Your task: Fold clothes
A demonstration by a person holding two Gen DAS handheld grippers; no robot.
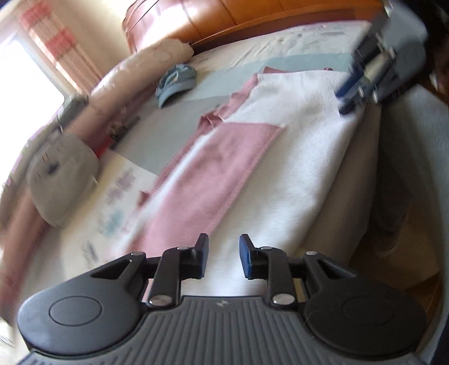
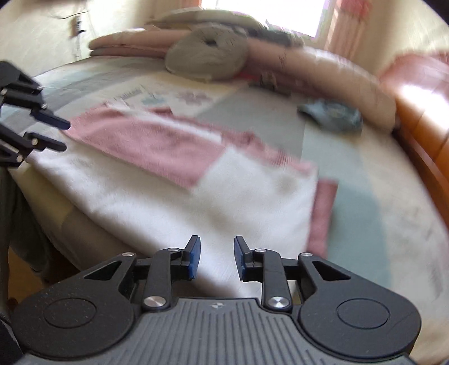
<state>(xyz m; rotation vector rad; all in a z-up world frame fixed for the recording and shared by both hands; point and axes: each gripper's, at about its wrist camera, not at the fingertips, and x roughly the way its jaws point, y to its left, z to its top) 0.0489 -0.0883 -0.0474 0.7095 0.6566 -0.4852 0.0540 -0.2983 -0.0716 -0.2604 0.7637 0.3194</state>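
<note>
Two fisheye views, each from a camera mounted on a hand-held gripper and looking forward along its fingers, close above a bed (image 1: pixel 294 56). The left gripper (image 1: pixel 223 257) view sits low at the bed's edge and faces along a pink and white garment (image 1: pixel 280 157) toward an orange wooden headboard (image 1: pixel 252 16). The right gripper (image 2: pixel 216 258) view looks across that garment (image 2: pixel 174 191) toward a bright window (image 2: pixel 266 11). Both views share the garment, a grey pillow (image 2: pixel 207 56) beyond it, and each other's gripper.

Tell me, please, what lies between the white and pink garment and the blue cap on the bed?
Only bare grey-blue bedcover lies between the garment and the cap, seen in both views.
</note>
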